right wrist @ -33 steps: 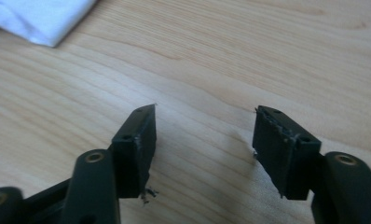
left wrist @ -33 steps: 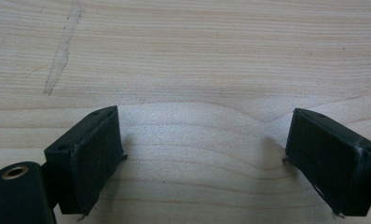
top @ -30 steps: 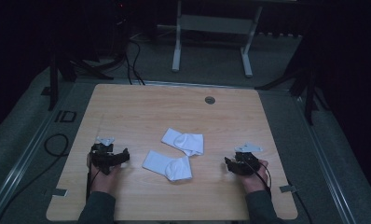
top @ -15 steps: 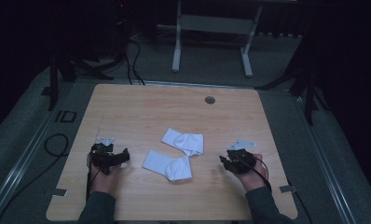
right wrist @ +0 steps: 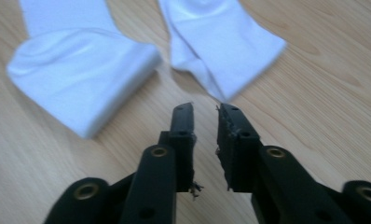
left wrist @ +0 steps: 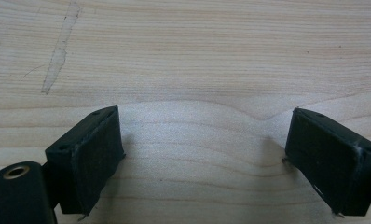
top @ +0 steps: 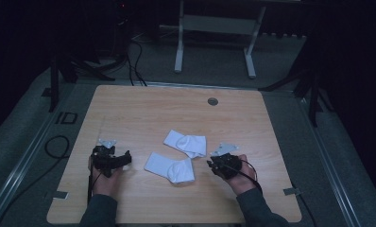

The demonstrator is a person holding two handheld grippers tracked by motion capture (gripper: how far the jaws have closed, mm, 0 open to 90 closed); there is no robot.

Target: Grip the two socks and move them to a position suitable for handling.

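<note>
Two folded white socks lie mid-table, the farther sock (top: 187, 143) (right wrist: 221, 42) overlapping the nearer sock (top: 171, 167) (right wrist: 81, 70) at a corner. My right gripper (top: 210, 165) (right wrist: 204, 109) hovers just right of them, its tips a short way from the farther sock's corner. Its jaws have just been closing and now stand a narrow gap apart with nothing between them. My left gripper (top: 112, 160) (left wrist: 202, 154) rests near the table's front left, jaws wide open over bare wood, holding nothing.
The wooden table (top: 129, 109) has a round grommet (top: 212, 101) near its far edge. Beyond the table a metal stand's legs (top: 214, 52) and cables (top: 134, 52) lie on the dark floor. Tape tabs mark the front corners.
The right hand has moved left toward the socks and slightly up, and its jaws have narrowed. The left hand and both socks have stayed put.
</note>
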